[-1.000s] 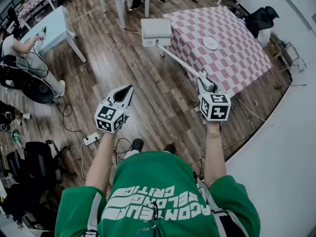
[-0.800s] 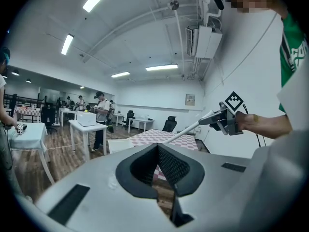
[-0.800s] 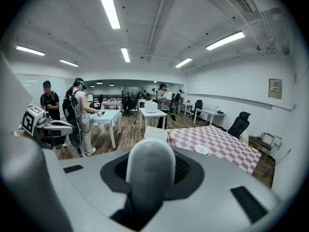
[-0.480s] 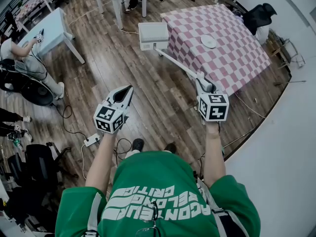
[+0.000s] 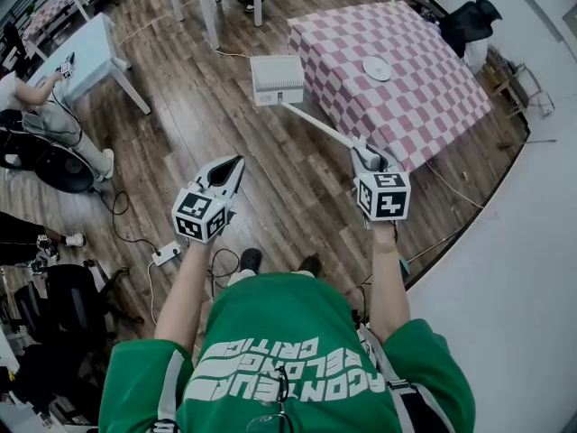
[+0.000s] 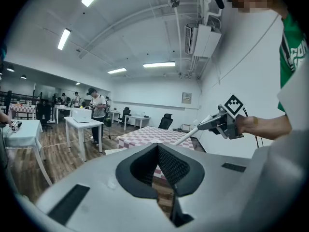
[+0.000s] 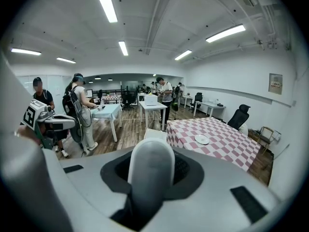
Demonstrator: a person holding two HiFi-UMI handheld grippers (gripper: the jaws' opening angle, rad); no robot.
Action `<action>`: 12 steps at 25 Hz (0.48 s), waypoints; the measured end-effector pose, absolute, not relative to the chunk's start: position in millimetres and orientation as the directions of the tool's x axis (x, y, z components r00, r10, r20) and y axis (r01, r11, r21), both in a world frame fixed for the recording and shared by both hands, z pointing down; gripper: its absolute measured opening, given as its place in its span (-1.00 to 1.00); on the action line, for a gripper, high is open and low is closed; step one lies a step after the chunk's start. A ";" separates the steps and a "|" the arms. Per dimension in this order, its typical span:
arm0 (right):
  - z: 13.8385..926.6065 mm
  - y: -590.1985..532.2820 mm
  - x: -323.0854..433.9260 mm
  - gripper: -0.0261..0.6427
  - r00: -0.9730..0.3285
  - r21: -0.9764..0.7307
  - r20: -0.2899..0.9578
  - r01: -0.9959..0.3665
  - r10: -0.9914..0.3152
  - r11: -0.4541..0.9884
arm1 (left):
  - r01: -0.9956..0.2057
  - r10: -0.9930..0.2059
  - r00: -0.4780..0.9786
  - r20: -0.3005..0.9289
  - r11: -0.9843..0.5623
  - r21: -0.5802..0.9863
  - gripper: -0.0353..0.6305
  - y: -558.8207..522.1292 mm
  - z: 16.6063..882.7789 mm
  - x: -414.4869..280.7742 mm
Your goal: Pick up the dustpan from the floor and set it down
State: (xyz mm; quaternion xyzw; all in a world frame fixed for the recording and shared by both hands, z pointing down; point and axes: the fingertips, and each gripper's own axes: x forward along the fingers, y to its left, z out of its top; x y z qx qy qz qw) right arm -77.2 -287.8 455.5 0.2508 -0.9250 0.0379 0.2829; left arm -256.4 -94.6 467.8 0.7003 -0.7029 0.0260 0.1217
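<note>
Right gripper (image 5: 368, 159) at centre right clamped on long dustpan (image 5: 278, 79) handle, left gripper (image 5: 236, 162) jaws together, empty, green shirt (image 5: 279, 332) lettering upside down, unreadable

A checkered table (image 5: 424, 106) stands on wood floor (image 5: 270, 170).

Head view: high above person (image 5: 288, 350), steeply down on wooden floor (image 5: 225, 133); left gripper (image 5: 237, 161), right gripper (image 5: 363, 152) mid-frame. Left gripper view, right gripper view: wide-angle, close behind own jaws, looking across room, each catching other gripper at edge. All three share checkered counter (image 5: 406, 97).
</note>
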 end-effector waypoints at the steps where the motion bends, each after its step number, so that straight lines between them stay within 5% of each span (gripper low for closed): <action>1: 460.9 -287.1 -75.9 -0.60 -0.709 0.067 0.551 -0.488 -0.439 0.871 | -0.991 -0.978 0.014 0.210 0.014 0.135 -0.89 -95.0 469.0 -255.6; 12: 530.9 -268.0 -29.4 -0.60 -0.624 0.036 0.670 -0.513 -0.402 0.858 | -0.984 -0.960 0.112 0.257 -0.071 0.166 -0.89 -107.8 494.2 -215.9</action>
